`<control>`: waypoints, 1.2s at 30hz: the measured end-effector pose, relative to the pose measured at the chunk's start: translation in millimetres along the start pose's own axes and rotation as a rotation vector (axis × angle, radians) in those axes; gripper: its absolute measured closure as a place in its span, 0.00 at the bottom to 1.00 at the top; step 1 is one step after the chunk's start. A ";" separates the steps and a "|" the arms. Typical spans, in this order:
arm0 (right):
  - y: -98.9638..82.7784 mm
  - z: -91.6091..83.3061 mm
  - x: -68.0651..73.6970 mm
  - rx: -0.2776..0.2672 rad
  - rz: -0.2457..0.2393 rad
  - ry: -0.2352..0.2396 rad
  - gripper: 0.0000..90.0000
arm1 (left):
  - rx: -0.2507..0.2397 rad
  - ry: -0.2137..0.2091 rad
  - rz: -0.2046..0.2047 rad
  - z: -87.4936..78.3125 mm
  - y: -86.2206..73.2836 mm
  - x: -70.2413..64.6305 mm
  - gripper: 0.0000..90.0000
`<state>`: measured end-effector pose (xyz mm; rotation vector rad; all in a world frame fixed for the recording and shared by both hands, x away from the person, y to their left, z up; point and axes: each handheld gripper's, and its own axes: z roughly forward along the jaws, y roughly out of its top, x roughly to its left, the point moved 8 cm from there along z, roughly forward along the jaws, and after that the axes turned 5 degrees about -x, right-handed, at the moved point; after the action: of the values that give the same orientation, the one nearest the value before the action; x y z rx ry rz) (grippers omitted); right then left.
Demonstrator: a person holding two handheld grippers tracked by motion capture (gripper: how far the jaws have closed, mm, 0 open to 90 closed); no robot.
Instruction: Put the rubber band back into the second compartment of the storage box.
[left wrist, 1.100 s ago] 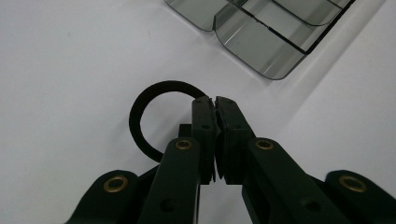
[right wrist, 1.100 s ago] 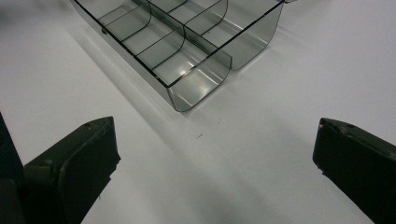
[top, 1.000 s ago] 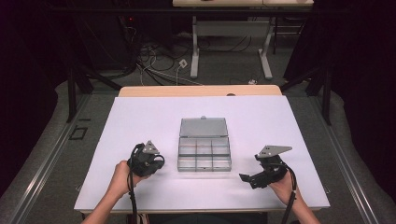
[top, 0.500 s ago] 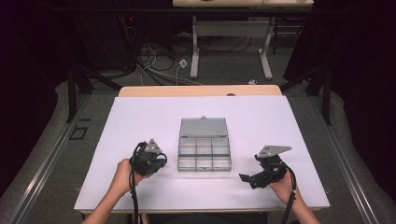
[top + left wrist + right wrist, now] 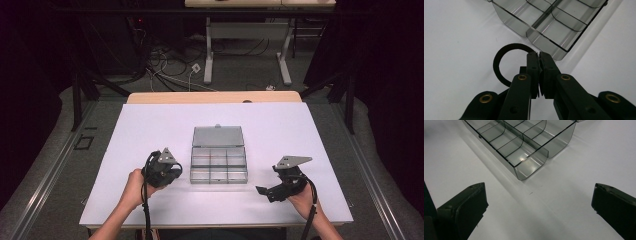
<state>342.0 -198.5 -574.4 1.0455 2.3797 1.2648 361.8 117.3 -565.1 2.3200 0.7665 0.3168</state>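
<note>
A clear grey compartment box [image 5: 218,178] with its lid [image 5: 218,136] folded back lies at the middle of the white table. My left gripper [image 5: 539,53] is shut on a thin black ring [image 5: 498,63], pinching it at the jaw tips just short of the box's near corner [image 5: 544,37]. In the high view the left gripper [image 5: 165,171] sits just left of the box. My right gripper [image 5: 537,191] stands open with nothing between its wide-set jaws and faces the box's corner [image 5: 531,167]. Seen from above, the right gripper [image 5: 267,191] rests to the right of the box.
The white table top [image 5: 150,130] has bare room all around the box. Its wooden far edge [image 5: 215,96] borders a dark floor with cables and another table's legs [image 5: 207,65].
My left gripper has edged slightly to the right, toward the box, still holding the ring. The right gripper has stayed put.
</note>
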 end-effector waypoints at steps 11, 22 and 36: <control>-0.1 1.3 -0.8 0.001 -0.012 0.004 0.00 | -0.029 0.003 0.017 -0.8 14.4 -1.0 0.97; 0.4 1.2 -0.3 -0.001 -0.011 -0.005 0.00 | -0.054 0.001 0.031 -3.1 27.1 -2.3 0.97; 0.5 0.7 -0.7 -0.003 -0.011 -0.006 0.00 | -0.077 -0.004 0.059 -0.2 48.5 -4.1 0.97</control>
<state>343.1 -198.4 -574.6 1.0320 2.3758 1.2592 379.8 85.5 -532.9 2.2733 0.6735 0.3614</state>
